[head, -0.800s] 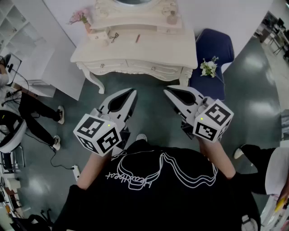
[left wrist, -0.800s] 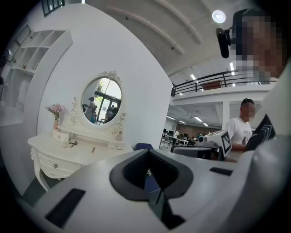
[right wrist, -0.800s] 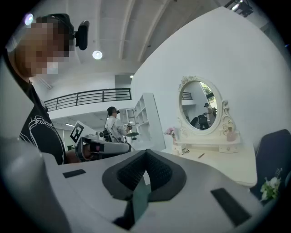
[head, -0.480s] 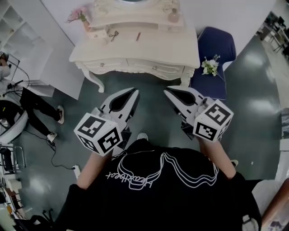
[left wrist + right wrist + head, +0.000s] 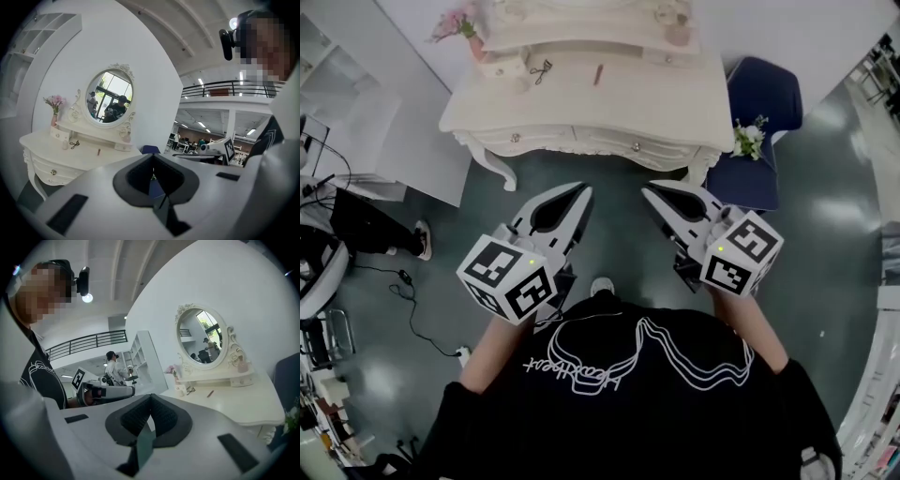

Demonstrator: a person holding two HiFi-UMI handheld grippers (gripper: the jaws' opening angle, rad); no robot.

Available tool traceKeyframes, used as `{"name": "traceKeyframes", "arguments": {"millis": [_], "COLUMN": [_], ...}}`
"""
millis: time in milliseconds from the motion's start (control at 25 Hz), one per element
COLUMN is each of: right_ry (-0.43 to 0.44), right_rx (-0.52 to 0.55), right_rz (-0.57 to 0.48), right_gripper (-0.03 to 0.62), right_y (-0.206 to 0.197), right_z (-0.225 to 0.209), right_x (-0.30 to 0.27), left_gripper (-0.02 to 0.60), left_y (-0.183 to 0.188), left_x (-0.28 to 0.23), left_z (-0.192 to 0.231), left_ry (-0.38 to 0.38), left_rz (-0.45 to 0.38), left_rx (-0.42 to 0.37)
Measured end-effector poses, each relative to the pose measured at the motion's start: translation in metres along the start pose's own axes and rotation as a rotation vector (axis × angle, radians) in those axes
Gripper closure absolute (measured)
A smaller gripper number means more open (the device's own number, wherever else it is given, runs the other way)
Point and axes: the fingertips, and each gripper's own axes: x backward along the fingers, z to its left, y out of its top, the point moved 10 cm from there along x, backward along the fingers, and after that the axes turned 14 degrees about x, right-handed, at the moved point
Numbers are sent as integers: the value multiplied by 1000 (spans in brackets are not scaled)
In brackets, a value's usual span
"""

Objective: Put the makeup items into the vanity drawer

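Room: glossy dark floor [image 5: 825, 216], white walls. Far left there's a white shelf unit [image 5: 366, 131] and a loose cable [image 5: 408, 300] on the floor.

The cream vanity [image 5: 656, 103] is ahead of you, both front drawers [image 5: 581, 142] closed. Pink flowers [image 5: 448, 22] stand at its back-left corner. A black scissor-like tool [image 5: 541, 67] lies left of centre on the top.

Your left gripper [image 5: 579, 190] hangs over the floor short of the front edge, jaws closed, nothing between them.

A reddish stick [image 5: 598, 74] lies mid-top, long axis roughly front-to-back, slightly tilted. I can't tell which end is which.

Your right gripper [image 5: 647, 190] is level with the left one, jaws also together and empty.

A pink bottle [image 5: 677, 33] stands on the raised back ledge, right side. The blue chair [image 5: 764, 94] sits off the right end, with white flowers [image 5: 749, 138] beside it.

Writing: the script on your black shirt [image 5: 628, 412] isn't legible from here.
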Motion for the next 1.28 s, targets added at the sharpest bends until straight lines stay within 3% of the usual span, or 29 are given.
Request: {"name": "traceKeyframes", "arguments": {"millis": [160,400,800,1000,1280], "right_ry": [-21,-76,-103,-119,-121], "right_rx": [-17,38,-10,-24,-32], "right_rz": [8,27,40,26,33], "right_gripper": [588,588,588,588,588], "right_y": [-5,-6,-1,-8,-11], "right_z": [-10,-13,-47,-85,-171], "right_x": [-36,-73,-99,-110,-139], "left_gripper": [577,577,577,577,577], "left_y": [12,25,38,49,77], "left_x": [-6,-6,-32,-62,-134], "left_z": [38,79,114,131,168], "left_ry": [-14,-41,-59,-44,-11], "left_rz": [26,48,73,98,117], "left_rx": [29,66,105,85,86]}}
